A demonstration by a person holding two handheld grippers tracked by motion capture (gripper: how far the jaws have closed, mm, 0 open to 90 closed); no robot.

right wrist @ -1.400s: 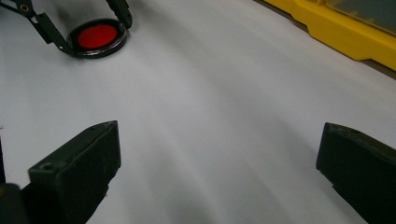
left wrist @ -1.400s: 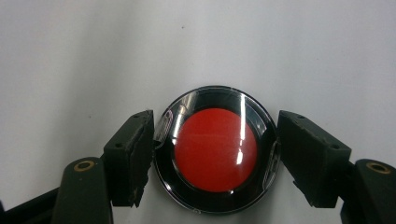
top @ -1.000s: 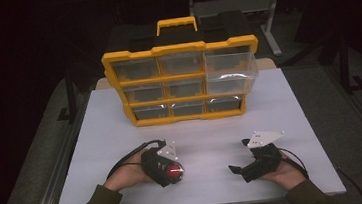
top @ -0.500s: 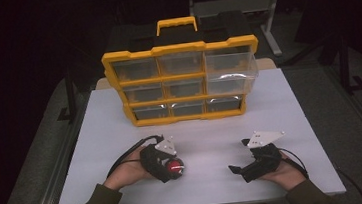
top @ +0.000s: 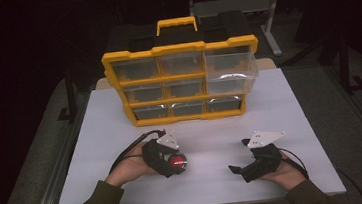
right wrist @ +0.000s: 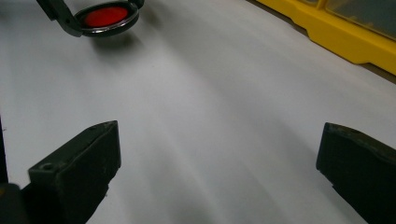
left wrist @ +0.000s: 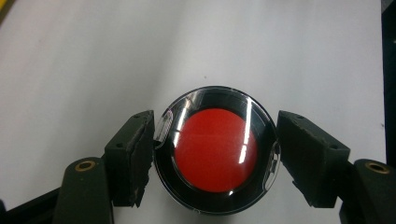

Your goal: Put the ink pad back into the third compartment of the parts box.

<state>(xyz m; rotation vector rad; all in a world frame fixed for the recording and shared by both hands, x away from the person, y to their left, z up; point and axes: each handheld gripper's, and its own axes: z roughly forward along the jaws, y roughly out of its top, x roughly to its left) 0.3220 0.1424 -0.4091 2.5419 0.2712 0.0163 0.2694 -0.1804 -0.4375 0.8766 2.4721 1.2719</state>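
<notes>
Change: almost nothing has moved since the earlier frames; both hands and both tools stay at the same places on the desk
Left tool (top: 174,164): it lies low at the near left part of the desk (top: 289,101), held by the left hand (top: 127,168); a black cable loops behind it
Left tool state: the jaws are clenched on the round red disc (left wrist: 215,149), one pad against each side of its rim
Red disc: round, red centre with a dark ring and a shiny clear rim around it; it sits between the left jaws, just above or on the white surface, I cannot tell which; in the right gripper view it appears far off at the top left (right wrist: 106,17)
Right tool (top: 235,168): at the near right part of the desk, held by the right hand (top: 280,173), well apart from the left one
Right tool state: released, the two black jaws stand wide apart with only bare white desk between them
Yellow organizer (top: 183,81): it stands upright at the far side of the desk, with three rows of clear drawers and a yellow handle on top; the top right drawer (top: 231,72) sticks out forward
</notes>
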